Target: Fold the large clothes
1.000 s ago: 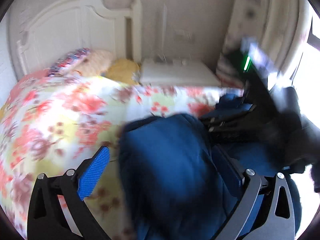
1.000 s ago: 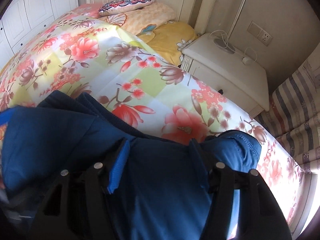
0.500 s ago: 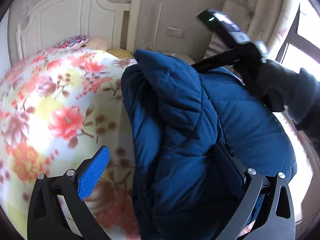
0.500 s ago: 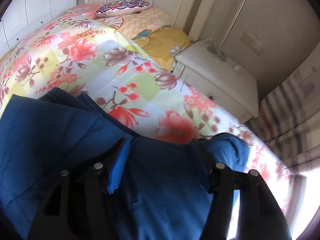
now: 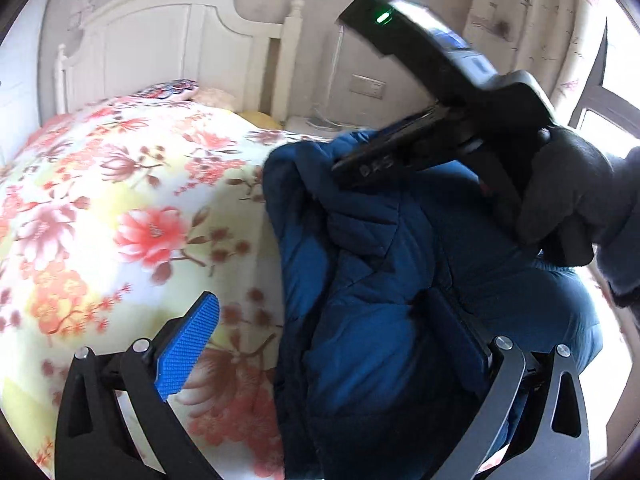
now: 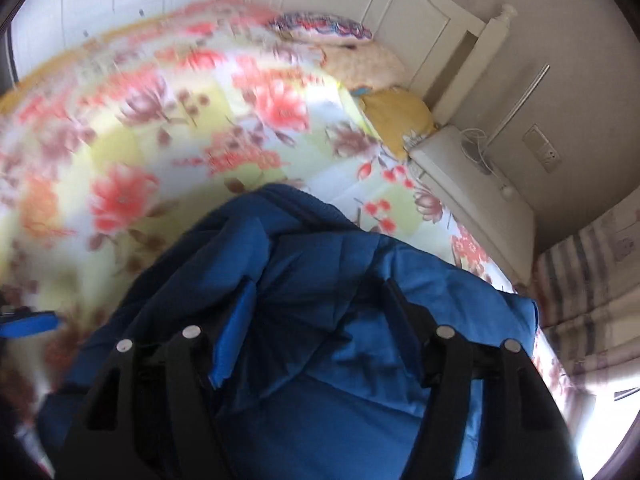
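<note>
One blue quilted jacket (image 5: 400, 280) is seen on one bed with a floral cover (image 5: 120, 200). Two hand-held grippers are counted: the left hand-held gripper (image 5: 332, 344) and the right hand-held gripper (image 6: 320, 320). One white nightstand (image 6: 472, 184), one yellow pillow (image 6: 396, 116) and one patterned cushion (image 6: 320, 28) are visible.
</note>
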Demonstrator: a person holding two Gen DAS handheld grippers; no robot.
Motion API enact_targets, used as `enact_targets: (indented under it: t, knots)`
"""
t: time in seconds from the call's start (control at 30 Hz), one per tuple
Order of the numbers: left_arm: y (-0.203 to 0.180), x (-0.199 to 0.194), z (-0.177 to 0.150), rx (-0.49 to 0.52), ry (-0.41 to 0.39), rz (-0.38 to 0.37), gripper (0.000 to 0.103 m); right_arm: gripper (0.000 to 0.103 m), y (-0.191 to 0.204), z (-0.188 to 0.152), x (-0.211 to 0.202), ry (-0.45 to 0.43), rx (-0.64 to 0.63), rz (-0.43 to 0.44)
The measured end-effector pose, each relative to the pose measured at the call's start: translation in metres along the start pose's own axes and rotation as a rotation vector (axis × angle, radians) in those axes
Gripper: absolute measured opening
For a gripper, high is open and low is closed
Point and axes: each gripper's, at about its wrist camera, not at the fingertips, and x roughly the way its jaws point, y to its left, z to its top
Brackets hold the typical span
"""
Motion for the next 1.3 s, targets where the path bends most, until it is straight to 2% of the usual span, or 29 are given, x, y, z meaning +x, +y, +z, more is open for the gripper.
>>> enact_targets:
  t: [0.07, 0.13, 0.27, 0.37, 0.43, 0.5, 0.57, 0.63, 0.7, 0.8, 0.87, 0.97, 1.03, 1.13, 1.2, 1.3]
  knots:
    - [-0.002, -0.001, -0.001, 0.010, -0.006, 0.021, 0.099, 0.066, -0.002, 0.004, 0.010, 0.052, 0.002, 0.014]
    - [-0.007, -0.003, -0.001, 0.028, -0.014, 0.046, 0.099, 0.067, -0.006, 0.004, 0.015, 0.065, 0.027, 0.041]
    - [-0.014, -0.008, -0.003, 0.048, -0.019, 0.076, 0.099, 0.070, -0.015, -0.004, 0.016, 0.018, 0.077, 0.067]
    - [-0.012, -0.007, -0.002, 0.046, -0.008, 0.061, 0.099, 0.070, -0.011, -0.006, 0.004, -0.012, 0.065, 0.039]
    - [-0.014, -0.008, -0.003, 0.052, -0.011, 0.066, 0.099, 0.071, -0.013, -0.007, -0.015, -0.030, 0.081, 0.059]
    - [-0.015, -0.008, -0.003, 0.054, -0.012, 0.067, 0.099, 0.074, -0.018, -0.011, -0.033, -0.067, 0.111, 0.093]
    - [-0.014, -0.008, -0.003, 0.054, -0.013, 0.066, 0.099, 0.082, -0.023, -0.016, -0.051, -0.098, 0.134, 0.118]
    - [-0.014, -0.007, -0.003, 0.051, -0.011, 0.062, 0.099, 0.090, -0.025, -0.023, -0.053, -0.076, 0.142, 0.141]
    - [-0.013, -0.007, -0.003, 0.046, -0.008, 0.055, 0.099, 0.093, -0.022, -0.030, -0.038, -0.010, 0.120, 0.126]
    - [-0.011, -0.008, -0.003, 0.036, -0.002, 0.043, 0.099, 0.093, -0.034, -0.038, -0.044, -0.033, 0.205, 0.201]
    - [-0.007, -0.009, -0.003, 0.017, 0.013, 0.019, 0.099, 0.093, -0.044, -0.048, -0.064, -0.094, 0.273, 0.241]
    - [0.011, -0.007, 0.006, -0.061, 0.095, -0.094, 0.099, 0.095, -0.061, -0.089, -0.104, -0.226, 0.367, 0.320]
    - [0.024, -0.007, 0.013, -0.123, 0.137, -0.157, 0.099, 0.101, -0.074, -0.122, -0.115, -0.251, 0.445, 0.349]
    - [0.041, -0.008, 0.025, -0.173, 0.147, -0.193, 0.099, 0.101, -0.095, -0.177, -0.122, -0.237, 0.575, 0.384]
    - [0.047, 0.000, 0.030, -0.202, 0.195, -0.241, 0.099, 0.101, -0.107, -0.208, -0.119, -0.237, 0.671, 0.458]
    - [0.057, 0.024, 0.030, -0.259, 0.295, -0.313, 0.099, 0.101, -0.117, -0.247, -0.097, -0.187, 0.827, 0.620]
